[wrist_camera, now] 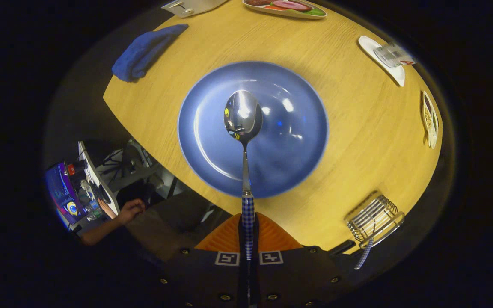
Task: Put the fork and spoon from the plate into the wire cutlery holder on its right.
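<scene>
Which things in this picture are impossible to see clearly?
- wire cutlery holder, gripper view: a checked handle hangs out; too small to tell whether it is the fork.
- spoon: handle end hidden between the shut gripper fingers.
- small dishes beyond the plate: contents too small.

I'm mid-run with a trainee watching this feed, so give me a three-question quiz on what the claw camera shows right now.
1. True or false: the spoon lies flat on the blue plate.
2. What is the claw shut on? A) blue cloth B) spoon handle C) plate rim
3. Fill in: a checked handle already pokes out of the wire ____.

Key:
1. False; it is held above the plate.
2. B.
3. Cutlery holder.
</scene>
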Demonstrator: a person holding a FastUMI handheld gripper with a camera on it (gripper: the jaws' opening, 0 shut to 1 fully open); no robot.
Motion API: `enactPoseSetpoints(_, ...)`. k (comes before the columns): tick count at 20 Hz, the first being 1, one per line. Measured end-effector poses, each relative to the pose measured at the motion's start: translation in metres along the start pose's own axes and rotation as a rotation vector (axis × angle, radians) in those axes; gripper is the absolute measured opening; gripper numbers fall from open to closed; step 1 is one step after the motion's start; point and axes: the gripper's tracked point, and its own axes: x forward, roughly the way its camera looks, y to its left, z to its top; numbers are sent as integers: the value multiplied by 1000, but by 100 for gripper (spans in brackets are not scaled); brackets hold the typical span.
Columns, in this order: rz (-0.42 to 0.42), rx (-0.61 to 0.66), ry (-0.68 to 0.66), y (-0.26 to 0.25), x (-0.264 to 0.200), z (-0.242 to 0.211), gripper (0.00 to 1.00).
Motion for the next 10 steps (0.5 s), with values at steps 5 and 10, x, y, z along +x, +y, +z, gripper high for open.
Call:
enactPoseSetpoints(5,-32,19,85,-44,-33,-63,3)
enactPoseSetpoints(10,13,119,94,-71,-45,-106,2)
